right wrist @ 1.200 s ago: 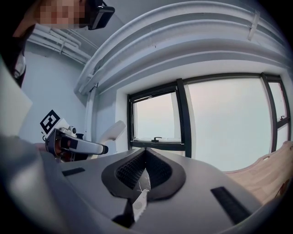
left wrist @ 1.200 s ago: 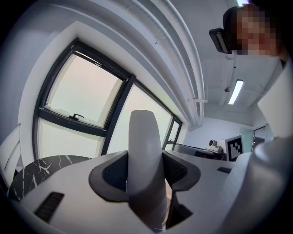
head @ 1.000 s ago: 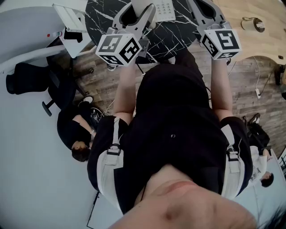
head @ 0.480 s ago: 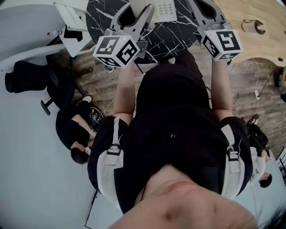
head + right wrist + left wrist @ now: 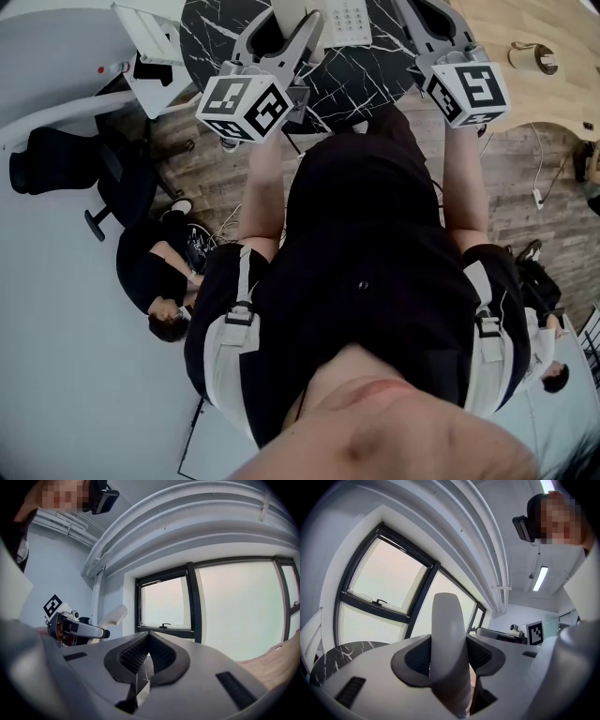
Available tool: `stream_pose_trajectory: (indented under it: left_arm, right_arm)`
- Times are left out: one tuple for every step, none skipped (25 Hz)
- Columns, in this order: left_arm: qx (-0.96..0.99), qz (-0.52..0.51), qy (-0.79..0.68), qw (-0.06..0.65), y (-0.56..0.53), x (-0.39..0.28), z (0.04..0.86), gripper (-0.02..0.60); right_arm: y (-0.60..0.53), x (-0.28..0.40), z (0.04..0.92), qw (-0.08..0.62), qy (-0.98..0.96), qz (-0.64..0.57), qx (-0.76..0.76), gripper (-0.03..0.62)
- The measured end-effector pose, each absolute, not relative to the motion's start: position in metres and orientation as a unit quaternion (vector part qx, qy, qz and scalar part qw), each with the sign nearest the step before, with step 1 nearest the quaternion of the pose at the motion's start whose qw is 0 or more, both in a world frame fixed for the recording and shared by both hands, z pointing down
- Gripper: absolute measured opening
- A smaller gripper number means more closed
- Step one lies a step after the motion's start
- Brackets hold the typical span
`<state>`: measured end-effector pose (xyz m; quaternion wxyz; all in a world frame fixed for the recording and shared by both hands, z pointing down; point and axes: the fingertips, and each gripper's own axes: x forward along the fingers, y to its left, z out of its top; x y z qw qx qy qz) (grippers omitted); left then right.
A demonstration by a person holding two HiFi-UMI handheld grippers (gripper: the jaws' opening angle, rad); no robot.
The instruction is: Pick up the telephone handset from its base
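Note:
A pale grey telephone handset [image 5: 447, 639] stands upright between the dark pads of my left gripper [image 5: 448, 654], which press on both its sides. The right gripper view shows that left gripper [image 5: 75, 629] at the left with the handset [image 5: 112, 616] sticking out of it, held in the air. In the head view the left gripper [image 5: 286, 21] is over the black marble table [image 5: 375, 70], beside the white telephone base [image 5: 345, 19] with its keypad. My right gripper [image 5: 149, 638] is level, its pads meeting at the tips with nothing between them, and it hovers by the base's right [image 5: 427, 11].
A wooden desk [image 5: 553, 94] with a roll of tape [image 5: 531, 52] lies at the right. A white desk [image 5: 56, 66] and a black chair [image 5: 56, 159] are at the left. Other people [image 5: 159, 272] sit nearby. Large windows [image 5: 243, 611] lie ahead.

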<state>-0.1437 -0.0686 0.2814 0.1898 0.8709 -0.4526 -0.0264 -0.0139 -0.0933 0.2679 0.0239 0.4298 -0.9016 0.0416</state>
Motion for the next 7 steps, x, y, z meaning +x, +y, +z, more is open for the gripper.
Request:
stream_pose_trajectory:
  left_arm:
    - [0.871,-0.027,-0.453,0.19,-0.0685,-0.1441,0.2817,0.222]
    - [0.871,-0.027,-0.453,0.191,-0.0683,-0.1445,0.282,0.222]
    - [0.87,-0.027,-0.453,0.191,-0.0682,-0.145,0.2823,0.222]
    - [0.87,-0.026,-0.453,0.191,-0.0683,-0.1456,0.2827,0.222]
    - [0.87,-0.026,-0.453,0.192,-0.0687,-0.1462,0.2831,0.222]
    - [0.87,-0.026,-0.453,0.192,-0.0692,-0.1468,0.2835,0.222]
    - [0.87,-0.025,-0.454,0.193,-0.0697,-0.1475,0.284,0.222]
  right_arm:
    - [-0.0935,-0.014,0.2679,0.024,-0.901,0.042,0.43,0.029]
    - [-0.0936,-0.0143,0.2679,0.024,-0.901,0.042,0.43,0.029]
    - [-0.0937,-0.0148,0.2681,0.025,-0.901,0.041,0.43,0.029]
    - [-0.094,-0.0153,0.2682,0.026,-0.902,0.041,0.43,0.029]
    - [-0.0944,-0.0159,0.2684,0.026,-0.902,0.041,0.43,0.029]
    - [-0.0948,-0.0165,0.2685,0.027,-0.902,0.041,0.43,0.029]
    - [-0.0953,-0.0171,0.2686,0.027,-0.902,0.041,0.429,0.029]
